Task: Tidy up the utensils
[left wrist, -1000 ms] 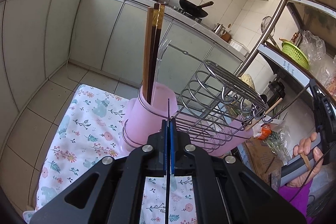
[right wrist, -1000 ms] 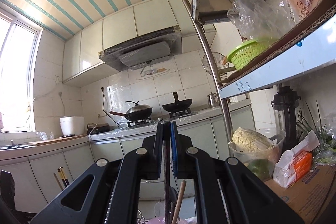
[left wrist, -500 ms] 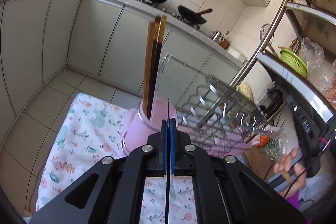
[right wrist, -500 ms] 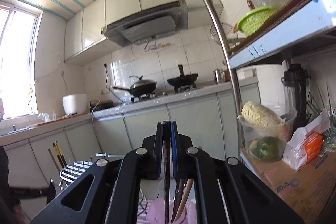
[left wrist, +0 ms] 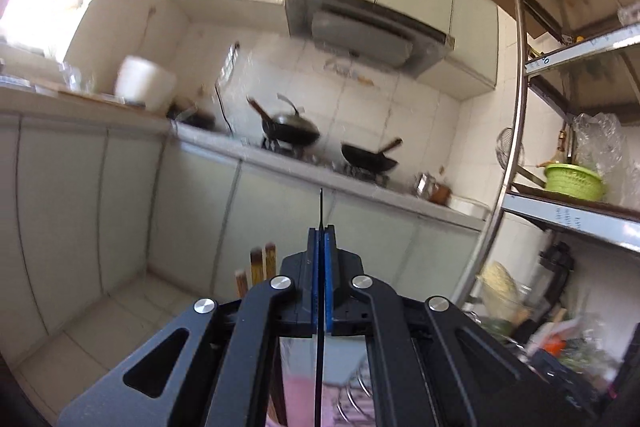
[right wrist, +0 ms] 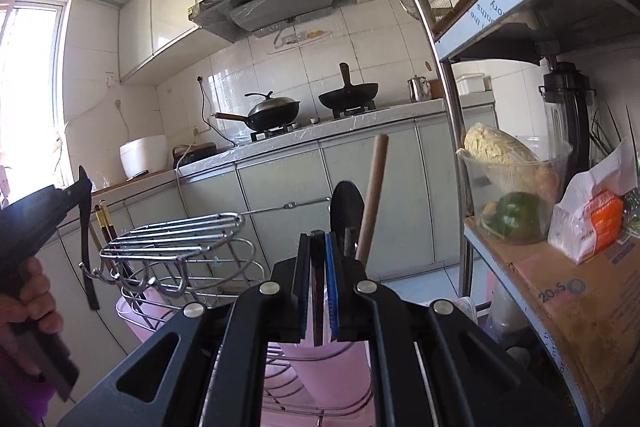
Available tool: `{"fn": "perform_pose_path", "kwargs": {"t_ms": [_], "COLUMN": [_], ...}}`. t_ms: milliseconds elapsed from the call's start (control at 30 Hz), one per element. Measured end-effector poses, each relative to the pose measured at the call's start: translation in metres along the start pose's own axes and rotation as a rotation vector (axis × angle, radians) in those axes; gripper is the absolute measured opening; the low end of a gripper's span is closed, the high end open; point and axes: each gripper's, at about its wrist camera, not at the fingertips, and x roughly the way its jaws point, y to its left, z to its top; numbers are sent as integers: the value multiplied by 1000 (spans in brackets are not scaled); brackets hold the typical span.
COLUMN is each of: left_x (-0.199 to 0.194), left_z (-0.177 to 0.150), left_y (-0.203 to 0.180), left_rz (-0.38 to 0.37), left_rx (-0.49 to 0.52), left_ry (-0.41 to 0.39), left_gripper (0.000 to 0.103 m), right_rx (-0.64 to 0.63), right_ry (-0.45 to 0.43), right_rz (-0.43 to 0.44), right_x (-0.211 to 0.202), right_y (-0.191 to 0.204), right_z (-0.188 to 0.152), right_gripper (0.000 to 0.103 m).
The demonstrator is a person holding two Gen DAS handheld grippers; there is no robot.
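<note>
While its two blue-padded jaws stand pressed together with nothing thick between them, the left gripper (left wrist: pixel 320 239) points level across the kitchen; only a thin dark line runs along the seam and pokes out past the tips, and what it is cannot be told. Seen from the right wrist view, that same gripper sits at the left edge, carried by a hand (right wrist: pixel 24 303) wrapped around its grip, its nose aimed toward the wire utensil rack (right wrist: pixel 176 239).

At the right gripper (right wrist: pixel 318 247), the jaws are clamped on a slim dark utensil (right wrist: pixel 317 291) that runs down between the pads; its lower end is hidden behind the gripper body. This gripper tips slightly downward, hanging just above the pink cup (right wrist: pixel 332 367) on the rack's near side. Standing in that cup, just past the fingertips, are a black spatula (right wrist: pixel 347 211) and a wooden handle (right wrist: pixel 372 195), both leaning a little right. In the pink cup (right wrist: pixel 136 315) on the rack's left side, dark chopsticks (right wrist: pixel 106 223) stand upright; their tops (left wrist: pixel 260 267) show beside the left gripper's fingers.
</note>
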Motion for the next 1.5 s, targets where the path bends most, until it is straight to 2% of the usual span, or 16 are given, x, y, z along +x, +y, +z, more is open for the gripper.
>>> {"fn": "perform_pose_path", "kwargs": {"t_ms": [233,333,633,900,1000,1133,1500], "left_x": [20,27,10,8,6,4,-7], "left_z": [-23,-31,-46,-66,-69,-73,-74], "left_y": [-11,-12,-6,9,10,15,18], "left_rz": [76,84,88,128,129,126,121], "left_rx": [89,93,48,-4,4,-39,-46], "left_ry": [-110,-109,-40,109,140,189,243], "left_gripper": [1,1,1,1,1,1,1], "right_rx": [2,8,10,7,6,6,-15], "right_ry": [9,7,13,33,44,60,101], "right_rz": [-1,0,-10,-29,-34,-37,-47], "right_x": [1,0,0,0,-2,-3,-8], "right_y": [-5,-5,-3,-2,-2,-1,8], "right_z": [-7,-7,-6,-8,-10,-13,-19], "right_gripper": [7,7,7,7,7,7,11]}}
